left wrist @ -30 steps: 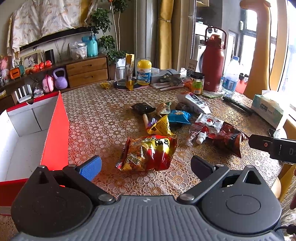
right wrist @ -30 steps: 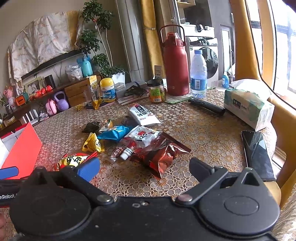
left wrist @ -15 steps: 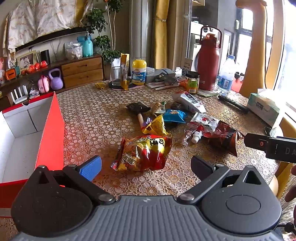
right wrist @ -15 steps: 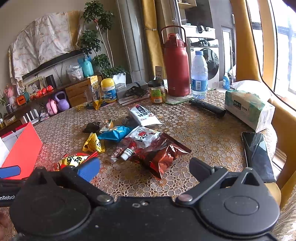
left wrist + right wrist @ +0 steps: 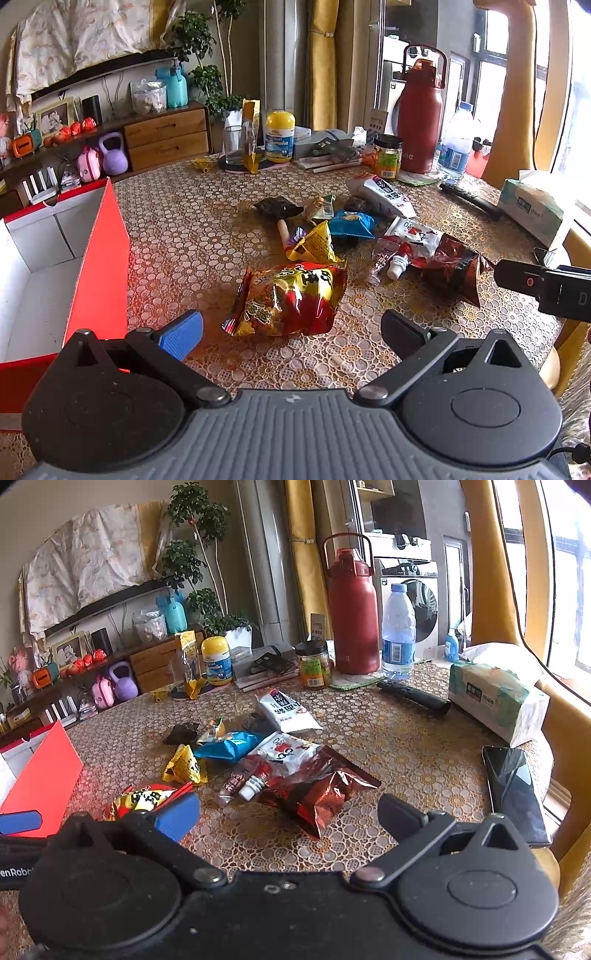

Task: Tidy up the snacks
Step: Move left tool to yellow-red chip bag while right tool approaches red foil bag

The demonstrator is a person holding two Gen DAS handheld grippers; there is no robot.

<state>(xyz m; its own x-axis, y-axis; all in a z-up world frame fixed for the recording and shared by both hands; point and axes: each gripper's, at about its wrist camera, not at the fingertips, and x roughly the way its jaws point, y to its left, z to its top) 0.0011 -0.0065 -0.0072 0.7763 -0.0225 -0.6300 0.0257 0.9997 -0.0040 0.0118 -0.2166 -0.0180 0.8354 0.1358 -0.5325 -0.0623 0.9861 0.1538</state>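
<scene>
Loose snacks lie mid-table. A red-and-yellow chip bag (image 5: pixel 286 299) is nearest; my left gripper (image 5: pixel 291 332) stands open just short of it, holding nothing. Beyond lie a yellow packet (image 5: pixel 314 245), a blue packet (image 5: pixel 351 223), a white-and-red pouch (image 5: pixel 413 236) and a dark red foil bag (image 5: pixel 454 269). In the right wrist view my right gripper (image 5: pixel 288 818) is open and empty, with the dark red foil bag (image 5: pixel 317 794) just ahead of it. A red box (image 5: pixel 92 258), open with a white inside, sits at the left.
At the table's back stand a red flask (image 5: pixel 352 613), a water bottle (image 5: pixel 397 627), a jar (image 5: pixel 314 662) and a yellow-lidded bottle (image 5: pixel 280 136). A tissue pack (image 5: pixel 495 698), a black remote (image 5: pixel 412 698) and a phone (image 5: pixel 513 790) lie on the right.
The left wrist view has shifted slightly, so the chip bag and red box sit a little further left. The right gripper has barely moved. Both stay open.
</scene>
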